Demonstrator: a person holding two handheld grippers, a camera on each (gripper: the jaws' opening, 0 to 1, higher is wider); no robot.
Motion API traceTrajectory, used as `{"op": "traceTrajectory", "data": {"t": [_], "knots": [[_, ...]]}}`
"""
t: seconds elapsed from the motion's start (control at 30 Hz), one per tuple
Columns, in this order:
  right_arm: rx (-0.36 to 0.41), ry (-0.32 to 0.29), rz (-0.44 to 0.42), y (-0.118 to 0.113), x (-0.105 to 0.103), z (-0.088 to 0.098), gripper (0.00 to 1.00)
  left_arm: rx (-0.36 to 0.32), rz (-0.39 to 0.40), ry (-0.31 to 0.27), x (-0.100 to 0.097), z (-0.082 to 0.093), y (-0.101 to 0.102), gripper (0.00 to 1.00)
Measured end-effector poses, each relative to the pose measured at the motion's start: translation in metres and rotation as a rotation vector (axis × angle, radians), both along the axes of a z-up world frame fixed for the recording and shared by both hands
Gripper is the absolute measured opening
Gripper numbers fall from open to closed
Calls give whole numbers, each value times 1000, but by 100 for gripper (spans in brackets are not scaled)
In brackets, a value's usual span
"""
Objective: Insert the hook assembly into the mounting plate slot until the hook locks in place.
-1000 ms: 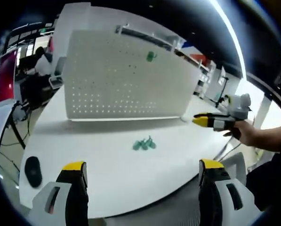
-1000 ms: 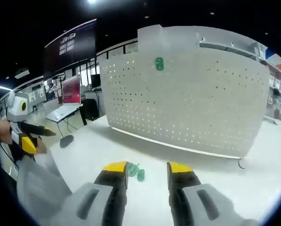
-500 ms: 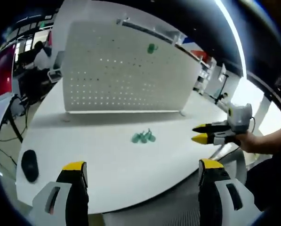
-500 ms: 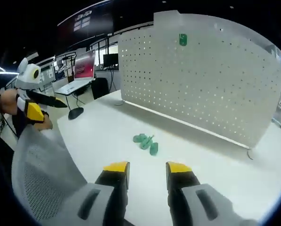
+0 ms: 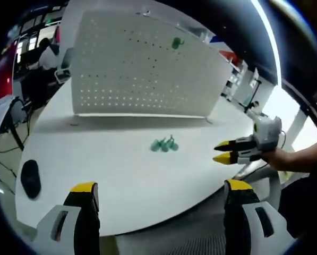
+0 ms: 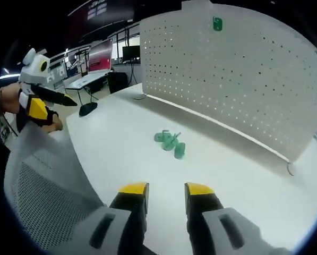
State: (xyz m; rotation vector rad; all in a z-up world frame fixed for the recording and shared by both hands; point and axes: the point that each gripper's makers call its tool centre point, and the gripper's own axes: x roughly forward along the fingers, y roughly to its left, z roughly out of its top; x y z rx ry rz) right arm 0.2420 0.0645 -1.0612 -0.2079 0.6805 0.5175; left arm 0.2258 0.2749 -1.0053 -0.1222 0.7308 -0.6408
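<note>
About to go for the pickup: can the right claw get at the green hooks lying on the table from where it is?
Probably yes. The green hooks lie in the open on the white table, straight ahead of the right claw, with bare tabletop between them.

The green hooks [image 5: 164, 144] lying on the counter [image 5: 121, 175] are too small and blurred for single pieces to be counted or their shapes told. The green piece [image 6: 217, 23] high on the pegboard [image 6: 238, 74] is seen only as a small blot; how it is fixed cannot be made out. The pegboard's top and right end are cut off in the right gripper view. The dark object [image 5: 30, 178] at the counter's edge cannot be identified.
</note>
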Motion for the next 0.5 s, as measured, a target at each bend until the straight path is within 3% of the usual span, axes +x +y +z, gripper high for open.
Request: {"op": "traceTrajectory", "data": {"t": [0.5], "knots": [[-55,31,70,21,65,-32,18,-10,15,32,11,-8,1,100]]}}
